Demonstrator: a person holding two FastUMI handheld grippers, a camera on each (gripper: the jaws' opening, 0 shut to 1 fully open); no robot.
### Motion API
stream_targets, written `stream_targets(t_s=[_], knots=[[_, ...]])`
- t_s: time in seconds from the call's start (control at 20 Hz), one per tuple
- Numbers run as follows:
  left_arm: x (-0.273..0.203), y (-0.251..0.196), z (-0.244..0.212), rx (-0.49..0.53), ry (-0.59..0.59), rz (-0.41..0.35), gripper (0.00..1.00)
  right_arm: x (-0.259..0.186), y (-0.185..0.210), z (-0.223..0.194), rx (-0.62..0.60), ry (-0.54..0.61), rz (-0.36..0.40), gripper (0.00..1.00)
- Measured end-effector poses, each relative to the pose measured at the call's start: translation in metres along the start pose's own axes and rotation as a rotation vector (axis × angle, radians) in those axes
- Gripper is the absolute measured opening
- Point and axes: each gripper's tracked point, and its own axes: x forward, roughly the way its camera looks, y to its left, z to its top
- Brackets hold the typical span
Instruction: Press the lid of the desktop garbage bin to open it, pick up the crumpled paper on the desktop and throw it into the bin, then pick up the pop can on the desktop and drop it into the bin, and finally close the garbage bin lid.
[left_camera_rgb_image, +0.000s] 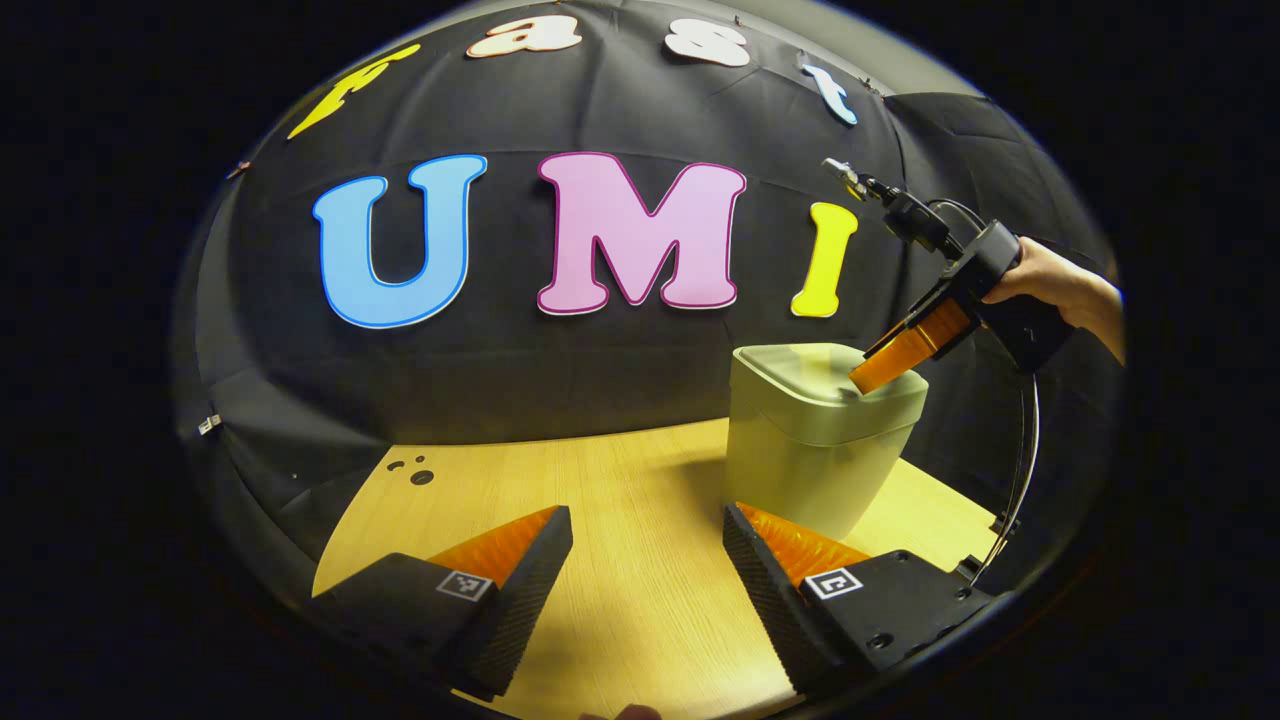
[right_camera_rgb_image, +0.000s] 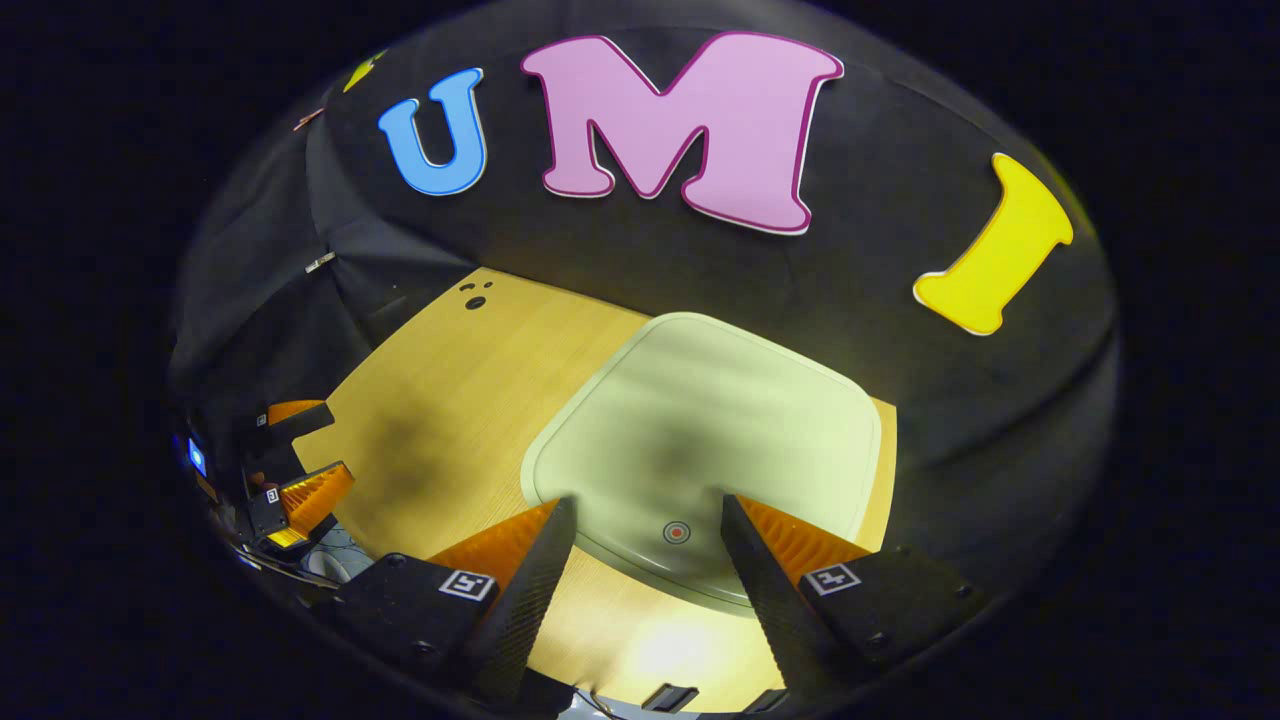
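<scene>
Both grippers (left_camera_rgb_image: 648, 560) (right_camera_rgb_image: 648, 550) gape empty over the wooden table (left_camera_rgb_image: 620, 600); right one seemingly touches the closed bin lid (right_camera_rgb_image: 720, 420).

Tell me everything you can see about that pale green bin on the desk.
The bin is a pale green, plastic-looking tub with rounded corners, narrowing slightly toward its base. It stands upright on the wooden desk, near the black cloth wall. Its flat lid is shut and has a small round red mark near one edge. The right claw hangs tilted just above the lid, open; whether it touches the lid can't be told.
</scene>
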Motion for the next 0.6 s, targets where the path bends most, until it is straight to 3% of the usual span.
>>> stream_targets(t_s=[0.6], knots=[[-0.004, 0.0, 0.008, 0.017, -0.012, -0.006, 0.97, -0.051, 0.045, 0.045, -0.025, -0.302, 0.022, 0.94]])
